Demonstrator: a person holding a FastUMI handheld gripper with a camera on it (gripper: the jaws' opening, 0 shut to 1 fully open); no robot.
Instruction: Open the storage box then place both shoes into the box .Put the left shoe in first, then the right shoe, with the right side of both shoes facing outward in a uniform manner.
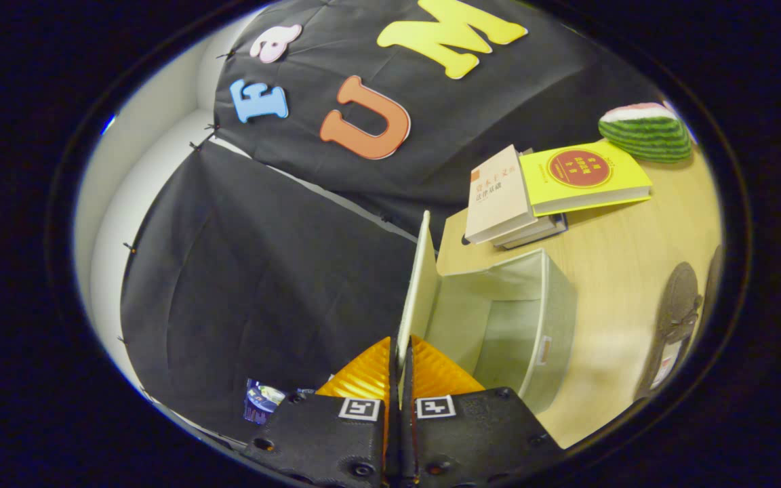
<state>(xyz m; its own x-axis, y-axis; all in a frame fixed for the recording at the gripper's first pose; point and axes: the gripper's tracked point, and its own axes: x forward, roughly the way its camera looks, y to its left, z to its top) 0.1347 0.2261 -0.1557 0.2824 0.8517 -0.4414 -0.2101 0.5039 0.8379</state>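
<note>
My gripper was clenched on the lid, raised upright over the open box near the table's edge, with 2 shoes left to load.

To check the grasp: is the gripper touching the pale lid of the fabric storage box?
Touching. The gripper view shows the gripper shut on the pale lid, its edge pinched between both fingers.

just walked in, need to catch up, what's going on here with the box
A hand-held gripper has its jaws shut on the lid of the storage box, holding it swung up and open. The box sits on the wooden table, and its inside looks empty. A dark shoe lies on the table beyond the box, not yet picked up. A stack of books and a watermelon-slice toy sit farther back.
</note>
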